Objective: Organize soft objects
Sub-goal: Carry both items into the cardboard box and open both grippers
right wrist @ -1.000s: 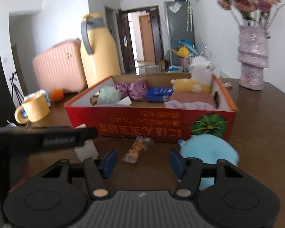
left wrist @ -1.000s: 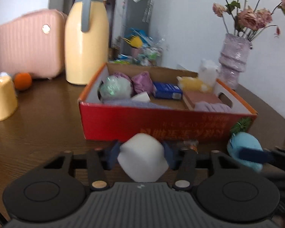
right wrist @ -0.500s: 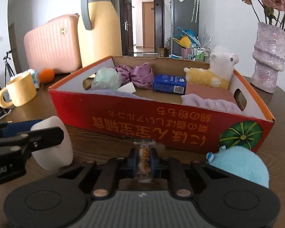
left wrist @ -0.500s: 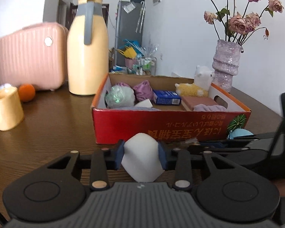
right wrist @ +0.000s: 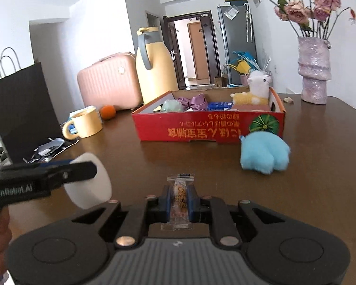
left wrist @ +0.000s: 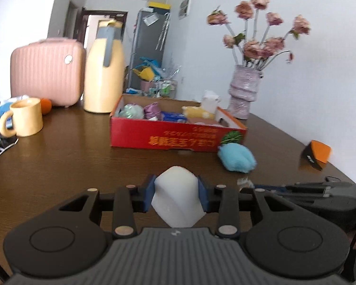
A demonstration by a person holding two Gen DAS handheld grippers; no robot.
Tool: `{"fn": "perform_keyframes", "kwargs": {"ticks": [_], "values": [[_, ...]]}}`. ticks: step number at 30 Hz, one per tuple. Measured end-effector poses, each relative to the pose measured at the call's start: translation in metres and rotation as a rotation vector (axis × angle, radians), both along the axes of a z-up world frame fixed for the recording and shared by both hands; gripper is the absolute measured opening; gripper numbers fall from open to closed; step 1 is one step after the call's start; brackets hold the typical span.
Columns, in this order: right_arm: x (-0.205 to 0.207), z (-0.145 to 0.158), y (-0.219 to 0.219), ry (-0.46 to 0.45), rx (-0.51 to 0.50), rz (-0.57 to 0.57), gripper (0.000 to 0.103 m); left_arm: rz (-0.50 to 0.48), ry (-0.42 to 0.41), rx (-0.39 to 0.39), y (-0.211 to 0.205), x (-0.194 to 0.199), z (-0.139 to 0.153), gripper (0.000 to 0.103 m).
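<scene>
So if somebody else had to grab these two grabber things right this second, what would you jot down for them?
Left gripper: shut on the white sponge, held above the table.
Right gripper: shut on the wrapped snack, also off the table.
Red box: already holds the alpaca plush, purple cloth and other items.
Left to do: box both held items, then the blue plush lying in front of the box.
</scene>
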State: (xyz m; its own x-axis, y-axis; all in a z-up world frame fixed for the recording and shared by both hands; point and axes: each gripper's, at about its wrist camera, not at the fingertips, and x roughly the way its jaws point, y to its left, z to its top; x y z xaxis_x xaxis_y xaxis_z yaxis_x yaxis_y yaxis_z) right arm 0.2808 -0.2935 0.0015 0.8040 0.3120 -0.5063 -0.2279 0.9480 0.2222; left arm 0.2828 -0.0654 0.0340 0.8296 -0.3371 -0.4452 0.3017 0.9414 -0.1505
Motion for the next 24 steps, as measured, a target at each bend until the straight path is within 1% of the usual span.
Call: {"fn": "perform_keyframes", "kwargs": {"ticks": [3,8,12,15,18,20,22,24], "values": [[-0.014,0.004,-0.005,-0.012,0.011,-0.01,0.013,-0.02,-0.025,0.006,-0.007,-0.017,0.01,0.039],[-0.028,0.013,-0.011,-0.047,0.019,-0.018,0.013,-0.035,-0.045,0.011,-0.018,-0.03,0.019,0.039],[-0.026,0.013,-0.015,-0.045,0.03,-0.022,0.013,-0.034,-0.04,0.01,-0.021,-0.031,0.02,0.039],[-0.013,0.018,-0.017,-0.057,0.041,-0.012,0.013,-0.038,-0.038,0.01,-0.023,-0.022,0.022,0.039],[0.02,0.033,-0.021,-0.089,0.031,-0.005,0.013,-0.059,-0.068,-0.013,-0.027,0.005,0.036,0.039],[0.054,0.045,-0.025,-0.104,0.024,-0.008,0.013,-0.063,-0.061,-0.045,-0.028,0.042,0.048,0.039],[0.097,0.057,-0.03,-0.103,0.034,-0.003,0.013,-0.081,-0.024,-0.085,-0.03,0.085,0.058,0.039],[0.15,0.064,-0.037,-0.058,0.071,0.002,0.013,-0.079,0.051,-0.122,-0.033,0.141,0.065,0.039]]}}
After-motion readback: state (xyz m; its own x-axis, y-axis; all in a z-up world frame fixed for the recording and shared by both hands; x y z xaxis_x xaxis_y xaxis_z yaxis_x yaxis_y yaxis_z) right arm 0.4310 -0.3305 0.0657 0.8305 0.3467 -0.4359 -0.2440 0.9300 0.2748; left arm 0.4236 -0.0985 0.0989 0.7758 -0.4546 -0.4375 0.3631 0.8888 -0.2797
